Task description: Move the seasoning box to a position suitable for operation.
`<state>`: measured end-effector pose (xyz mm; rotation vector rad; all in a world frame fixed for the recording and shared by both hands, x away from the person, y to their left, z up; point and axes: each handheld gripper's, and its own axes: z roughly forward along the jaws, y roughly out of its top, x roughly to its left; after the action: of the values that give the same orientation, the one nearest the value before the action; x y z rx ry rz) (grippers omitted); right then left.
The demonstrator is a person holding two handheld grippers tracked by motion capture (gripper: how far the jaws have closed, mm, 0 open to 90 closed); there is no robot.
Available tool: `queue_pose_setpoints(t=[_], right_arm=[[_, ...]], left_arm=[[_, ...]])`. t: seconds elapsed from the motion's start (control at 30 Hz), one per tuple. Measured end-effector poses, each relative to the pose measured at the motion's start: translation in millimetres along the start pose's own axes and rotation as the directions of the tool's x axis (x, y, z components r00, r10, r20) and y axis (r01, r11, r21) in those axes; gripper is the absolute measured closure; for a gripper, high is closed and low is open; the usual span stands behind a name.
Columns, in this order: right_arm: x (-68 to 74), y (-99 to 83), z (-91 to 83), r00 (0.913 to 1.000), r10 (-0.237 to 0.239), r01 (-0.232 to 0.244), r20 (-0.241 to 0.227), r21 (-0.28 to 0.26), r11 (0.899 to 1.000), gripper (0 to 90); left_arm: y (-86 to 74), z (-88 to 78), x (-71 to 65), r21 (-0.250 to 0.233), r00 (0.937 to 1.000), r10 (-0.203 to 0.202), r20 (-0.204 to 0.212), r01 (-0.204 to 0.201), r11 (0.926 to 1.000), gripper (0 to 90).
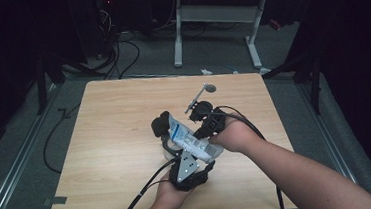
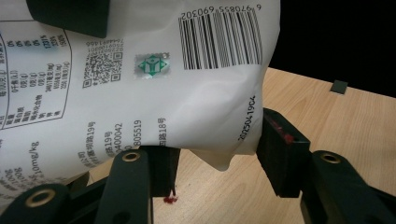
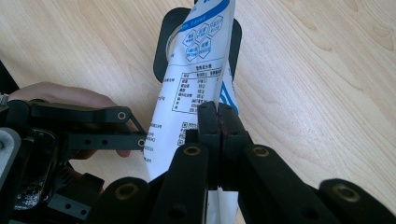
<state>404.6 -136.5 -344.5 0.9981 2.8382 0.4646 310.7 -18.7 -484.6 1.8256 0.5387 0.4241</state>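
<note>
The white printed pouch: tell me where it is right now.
In the high view the white printed pouch sits at the table's middle, held between the left gripper below it and the right gripper, which is pinched shut on its edge.

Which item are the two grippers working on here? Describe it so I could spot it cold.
On the light wooden table, look near the front edge where the two hands meet. Between the left gripper and right gripper is a white pouch with blue markings, a barcode and printed tables, the only pale, soft thing among black parts.
</note>
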Motion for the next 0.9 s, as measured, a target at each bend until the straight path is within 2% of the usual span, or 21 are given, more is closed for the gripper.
queue_pose_setpoints(t=[0.9], right_arm=[[0.0, 2.7, -0.1, 0.9999, -0.011, 0.011, 0.005, 0.001, 1.0, 90.0]], left_arm=[[1.6, 0.2, 0.4, -0.01, 1.0, -0.008, 0.001, 0.008, 0.9999, 52.4]])
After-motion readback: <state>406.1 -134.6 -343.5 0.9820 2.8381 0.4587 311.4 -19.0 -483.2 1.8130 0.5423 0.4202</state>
